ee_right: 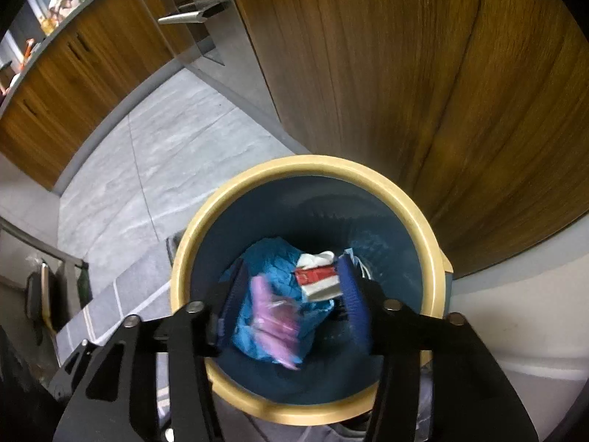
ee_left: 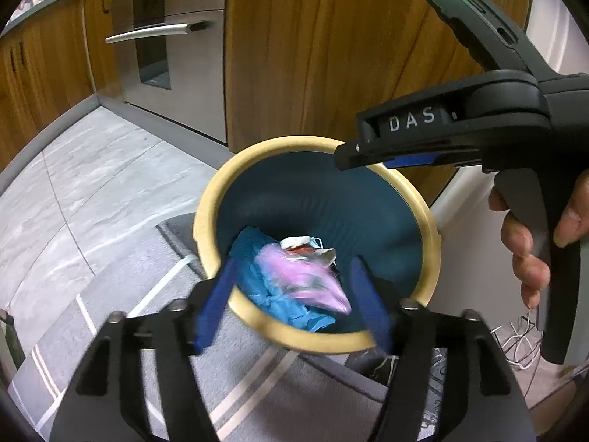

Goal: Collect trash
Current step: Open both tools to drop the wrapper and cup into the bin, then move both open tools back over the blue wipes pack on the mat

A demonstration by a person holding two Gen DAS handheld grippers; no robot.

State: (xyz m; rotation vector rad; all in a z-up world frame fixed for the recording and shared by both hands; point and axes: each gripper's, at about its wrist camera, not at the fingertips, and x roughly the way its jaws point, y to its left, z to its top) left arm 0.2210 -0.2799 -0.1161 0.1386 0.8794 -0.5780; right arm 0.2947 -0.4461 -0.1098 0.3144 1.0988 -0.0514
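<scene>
Both grippers hang over the open trash bin (ee_left: 221, 199), a round bin with a pale yellow rim and dark blue inner wall, standing on a grey rug (ee_left: 121, 283) against a wooden cabinet panel (ee_left: 331, 55). Left gripper (ee_left: 294, 296): jaws spread wide, nothing between the blue pads, tips over the near rim. Right gripper (ee_right: 291, 296): jaws apart, pads pressing on nothing, pointing steeply down into the bin mouth; in the left wrist view its body shows at the right, held in a hand (ee_left: 530, 243). Trash at the bin bottom: crumpled blue plastic (ee_right: 272, 272), a blurred pink wrapper (ee_right: 272, 316) on top of it, a red-and-white carton (ee_right: 316, 280) to its right, just beside the right pad. Grey tiled floor (ee_left: 92, 184) lies left of the rug.
</scene>
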